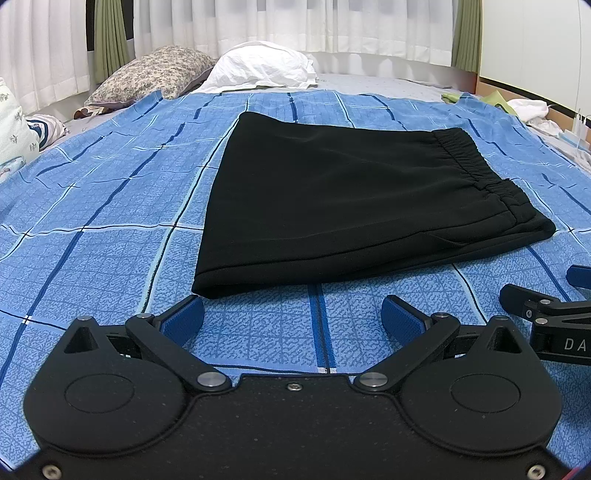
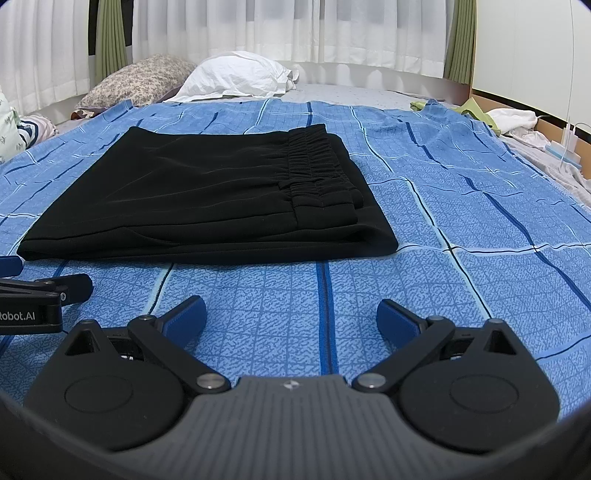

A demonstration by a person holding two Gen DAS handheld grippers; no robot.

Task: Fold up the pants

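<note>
1. The black pants [image 1: 347,199] lie folded into a flat, roughly rectangular stack on the blue checked bedspread [image 1: 110,206], near the middle of the bed.
2. Their gathered elastic waistband [image 2: 317,162] sits on the top layer toward the right end of the stack, and the layered edges show along the near side.
3. The left gripper [image 1: 291,321] hangs just short of the stack's near left corner, its blue-padded fingers [image 1: 184,321] spread wide with nothing between them; only bedspread shows in the gap.
4. The right gripper [image 2: 291,321] hangs beside it, a little to the right, jaws likewise spread wide and empty, apart from the pants.
5. Each claw peeks into the other's camera at the frame edge (the right one shows at the right edge of the left wrist view).
6. At the far end of the bed lie a floral pillow [image 1: 155,74] and a white pillow [image 1: 262,66], side by side, with white curtains [image 1: 288,22] behind them.
7. Some green and white cloth [image 2: 495,114] is heaped at the far right edge of the bed.
</note>
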